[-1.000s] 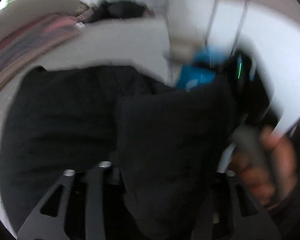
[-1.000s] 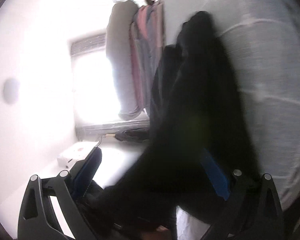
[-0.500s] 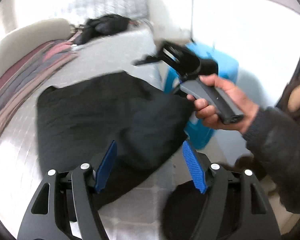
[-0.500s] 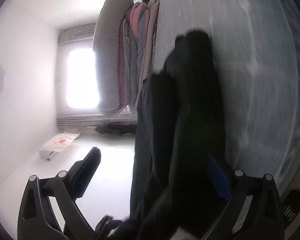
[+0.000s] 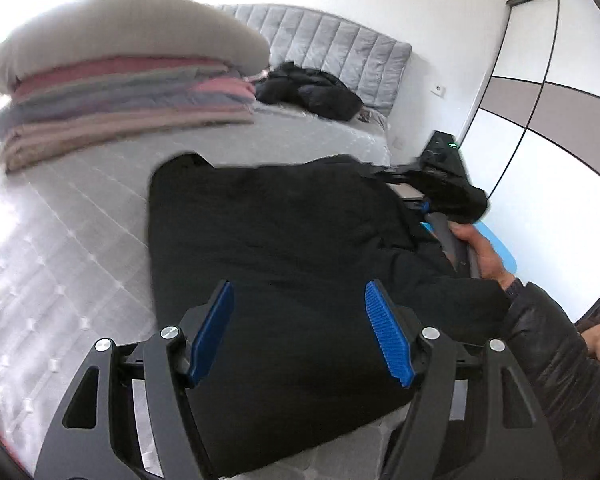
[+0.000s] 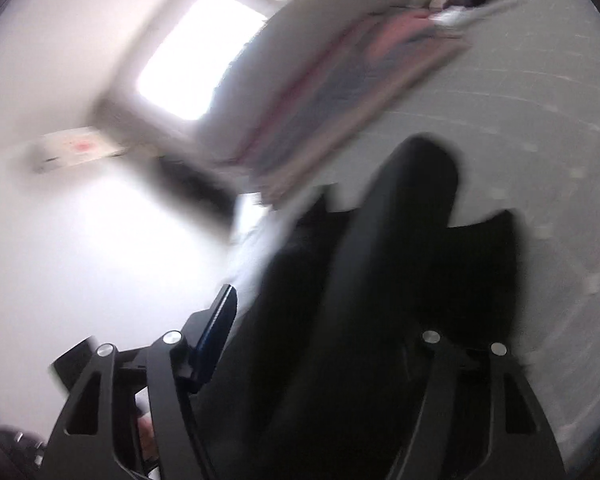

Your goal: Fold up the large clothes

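A large black garment (image 5: 280,220) lies folded on the grey quilted mattress (image 5: 80,220). My left gripper (image 5: 298,286) hovers over its near part, open, blue pads (image 5: 388,340) bare with nothing between them. At the garment's right edge a hand (image 5: 476,248) holds my right gripper (image 5: 424,204), where a bunch of black cloth is raised. The right wrist view is blurred: the garment (image 6: 412,200) runs up between the jaws of the right gripper (image 6: 304,292), which are closing. Its left pad (image 6: 216,332) stands just clear of the cloth; the right pad is hidden under it.
A stack of folded blankets topped by a beige pillow (image 5: 120,100) sits at the far left of the bed. A dark jacket (image 5: 312,88) lies by the grey headboard (image 5: 332,44). A wardrobe (image 5: 540,100) and something blue (image 5: 500,248) stand to the right. A bright window (image 6: 196,56) glares.
My left gripper opened, let the black cloth go and drew back upward. The right gripper rolled upright, rose, and its jaws narrowed around the garment's fold.
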Action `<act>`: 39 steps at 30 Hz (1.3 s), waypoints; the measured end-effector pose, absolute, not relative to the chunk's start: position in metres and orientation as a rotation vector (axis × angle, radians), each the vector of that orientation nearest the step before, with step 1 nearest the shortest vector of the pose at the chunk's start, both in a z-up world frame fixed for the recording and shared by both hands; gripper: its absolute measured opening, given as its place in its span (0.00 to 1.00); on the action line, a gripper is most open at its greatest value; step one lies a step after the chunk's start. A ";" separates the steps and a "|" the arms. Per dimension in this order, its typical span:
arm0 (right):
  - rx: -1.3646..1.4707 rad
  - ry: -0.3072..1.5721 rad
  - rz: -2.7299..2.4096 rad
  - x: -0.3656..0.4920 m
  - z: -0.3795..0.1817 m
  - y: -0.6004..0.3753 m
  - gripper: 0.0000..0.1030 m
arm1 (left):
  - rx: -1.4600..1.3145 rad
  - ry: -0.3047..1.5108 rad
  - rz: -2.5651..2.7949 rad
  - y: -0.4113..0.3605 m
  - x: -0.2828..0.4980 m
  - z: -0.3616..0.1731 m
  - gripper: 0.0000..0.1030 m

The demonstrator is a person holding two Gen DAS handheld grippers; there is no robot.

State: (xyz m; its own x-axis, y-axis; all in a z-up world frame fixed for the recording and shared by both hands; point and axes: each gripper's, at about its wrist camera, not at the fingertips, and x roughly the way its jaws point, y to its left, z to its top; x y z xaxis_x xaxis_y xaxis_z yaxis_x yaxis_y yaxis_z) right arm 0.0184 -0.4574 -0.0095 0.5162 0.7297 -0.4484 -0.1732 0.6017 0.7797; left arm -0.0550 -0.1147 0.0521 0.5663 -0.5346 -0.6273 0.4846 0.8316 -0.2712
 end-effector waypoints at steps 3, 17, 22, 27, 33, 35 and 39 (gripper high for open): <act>0.658 1.056 0.342 0.031 -0.048 -0.471 0.64 | -0.044 0.846 -0.634 -0.140 -0.039 0.024 0.63; 0.729 0.888 0.731 -0.129 -0.003 -0.419 0.93 | -0.065 0.851 -0.658 -0.157 -0.041 0.005 0.81; 0.674 0.962 0.556 -0.160 -0.056 -0.416 0.89 | -0.163 0.847 -0.640 -0.138 -0.045 0.015 0.81; 0.668 0.926 0.590 -0.158 -0.020 -0.419 0.92 | -0.188 0.865 -0.617 -0.124 -0.047 0.011 0.81; 0.706 1.018 0.629 -0.127 -0.010 -0.414 0.93 | -0.233 0.879 -0.642 -0.114 -0.045 0.010 0.81; 0.761 0.949 0.627 -0.109 0.002 -0.431 0.93 | -0.254 0.867 -0.643 -0.106 -0.044 0.015 0.81; 0.829 0.989 0.540 -0.040 -0.012 -0.463 0.93 | -0.278 0.850 -0.633 -0.088 -0.042 0.022 0.81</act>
State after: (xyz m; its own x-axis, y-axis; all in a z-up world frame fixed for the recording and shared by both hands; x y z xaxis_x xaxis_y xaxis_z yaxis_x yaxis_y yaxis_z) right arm -0.0395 -0.4626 -0.0116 0.4625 0.7274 -0.5070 -0.0334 0.5857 0.8099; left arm -0.0419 -0.0884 0.0223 0.4922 -0.6208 -0.6102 0.4068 0.7838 -0.4692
